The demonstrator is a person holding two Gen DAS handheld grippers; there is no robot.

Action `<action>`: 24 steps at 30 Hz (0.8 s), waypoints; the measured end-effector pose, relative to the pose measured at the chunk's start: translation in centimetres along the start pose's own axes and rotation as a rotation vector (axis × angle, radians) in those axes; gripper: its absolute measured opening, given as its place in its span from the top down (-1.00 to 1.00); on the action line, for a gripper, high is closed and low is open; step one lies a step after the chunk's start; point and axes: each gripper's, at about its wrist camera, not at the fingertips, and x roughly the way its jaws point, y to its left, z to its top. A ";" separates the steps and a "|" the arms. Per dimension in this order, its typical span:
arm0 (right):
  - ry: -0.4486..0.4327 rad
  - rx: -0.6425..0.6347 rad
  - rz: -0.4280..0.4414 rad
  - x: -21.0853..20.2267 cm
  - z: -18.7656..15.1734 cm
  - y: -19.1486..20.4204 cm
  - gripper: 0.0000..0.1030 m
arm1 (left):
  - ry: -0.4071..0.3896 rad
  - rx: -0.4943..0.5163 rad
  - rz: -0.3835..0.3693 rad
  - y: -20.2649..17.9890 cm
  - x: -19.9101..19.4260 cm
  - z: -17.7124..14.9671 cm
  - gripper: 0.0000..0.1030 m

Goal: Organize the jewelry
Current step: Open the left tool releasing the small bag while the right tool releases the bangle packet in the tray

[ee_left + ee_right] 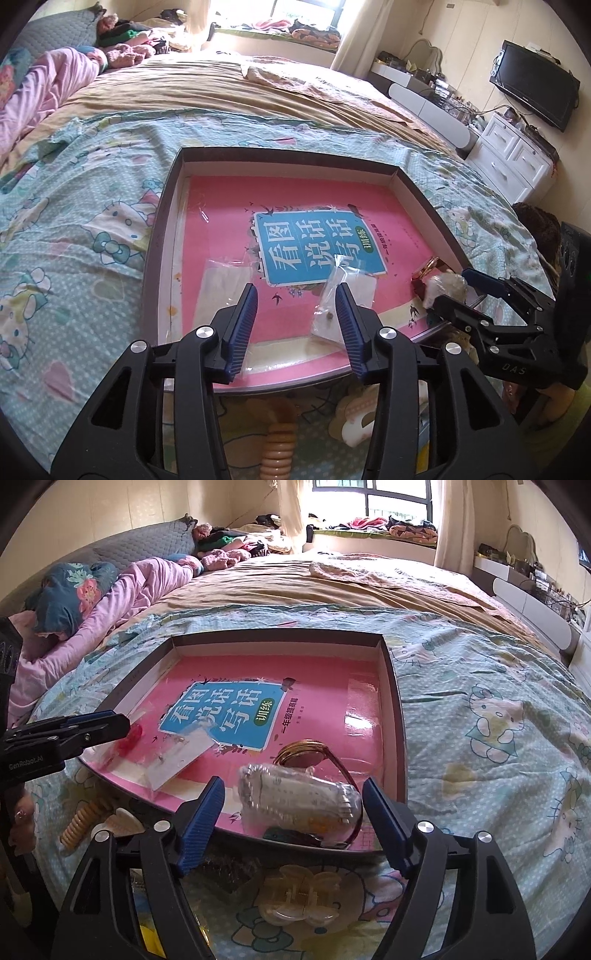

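Bed with cartoon-cat sheet [498, 738] fills frame. Low dark cardboard tray with pink book inside [391, 686], centre, holds clear plastic bags [332, 295], gold round watch [306, 753]. See-through hair claw clip [295, 897], cream spiral hair tie [79, 821] wait outside, lower frame. Left gripper [295, 314], right gripper [293, 823]: jaws wide, holding nothing. Looks about half done.

Bed [480, 686] with cartoon-print sheet carries a shallow tray [392, 686] at centre; at 6 o'clock, a clear hair claw [299, 897]; at 7 o'clock, a beige coil tie [79, 821]

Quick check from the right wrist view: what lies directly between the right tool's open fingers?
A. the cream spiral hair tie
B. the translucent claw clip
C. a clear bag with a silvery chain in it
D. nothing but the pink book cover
C: the right tool is open, and the clear bag of silvery chain lies in the tray between its fingers.
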 end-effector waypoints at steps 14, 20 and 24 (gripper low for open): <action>-0.049 0.030 0.018 -2.7 0.0 -0.5 -0.81 | 0.003 -0.033 0.015 0.3 -1.1 -0.4 -0.06; -0.081 0.030 0.022 -4.1 0.3 -0.6 -0.85 | -0.015 -0.033 0.016 -0.1 -2.3 -0.4 -0.39; -0.095 0.035 0.023 -4.9 0.3 -0.6 -0.86 | -0.028 -0.038 0.016 -0.4 -3.2 -0.4 -0.53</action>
